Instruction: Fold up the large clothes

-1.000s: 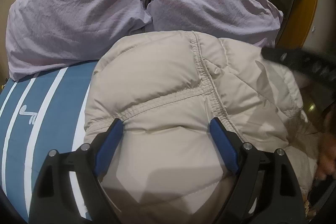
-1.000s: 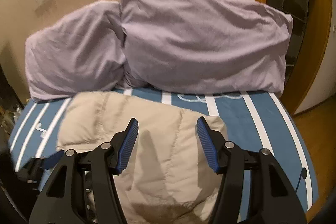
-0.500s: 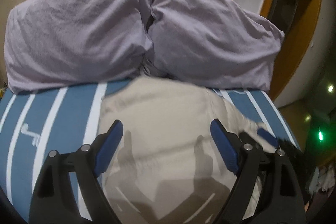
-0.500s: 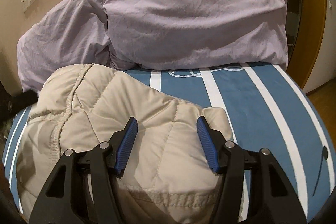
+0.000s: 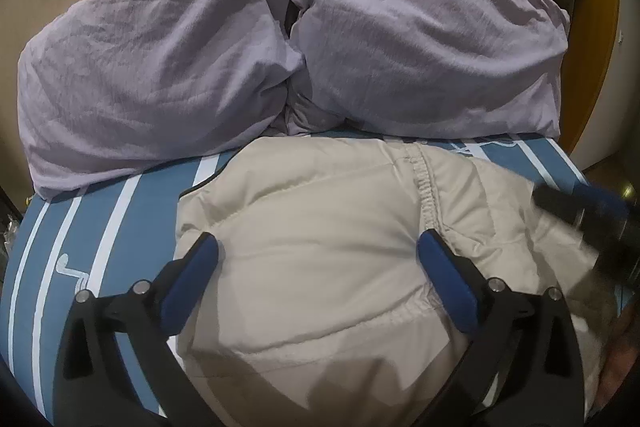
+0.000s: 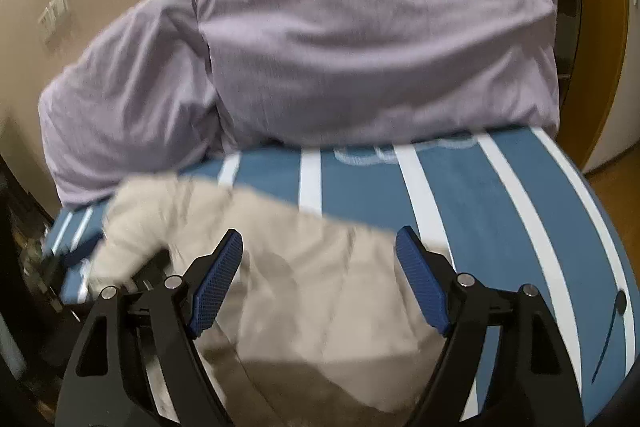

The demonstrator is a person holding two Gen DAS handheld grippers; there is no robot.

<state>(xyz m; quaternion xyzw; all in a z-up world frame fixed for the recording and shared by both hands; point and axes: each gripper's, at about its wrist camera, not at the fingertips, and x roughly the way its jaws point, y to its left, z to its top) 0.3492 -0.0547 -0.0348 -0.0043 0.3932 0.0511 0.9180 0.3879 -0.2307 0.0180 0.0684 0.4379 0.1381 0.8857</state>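
Note:
A beige quilted puffer jacket (image 5: 328, 247) lies bunched on the blue-and-white striped bed; it also shows, blurred by motion, in the right wrist view (image 6: 304, 287). My left gripper (image 5: 316, 251) is open, its blue pads spread above the jacket, holding nothing. My right gripper (image 6: 318, 247) is open and empty, above the jacket's right part. The right gripper shows as a dark blur at the right edge of the left wrist view (image 5: 592, 215), over the jacket.
Two large lilac pillows (image 5: 160, 67) (image 6: 372, 39) lean against the wall at the head of the bed. The striped bedsheet (image 6: 500, 207) lies right of the jacket. A wooden door frame (image 6: 600, 27) and floor are beyond the bed's right edge.
Both grippers stay open while the views shift. The jacket has shifted on the bed and sits nearer the left gripper than half a second ago; the right view has pulled back and blurred.

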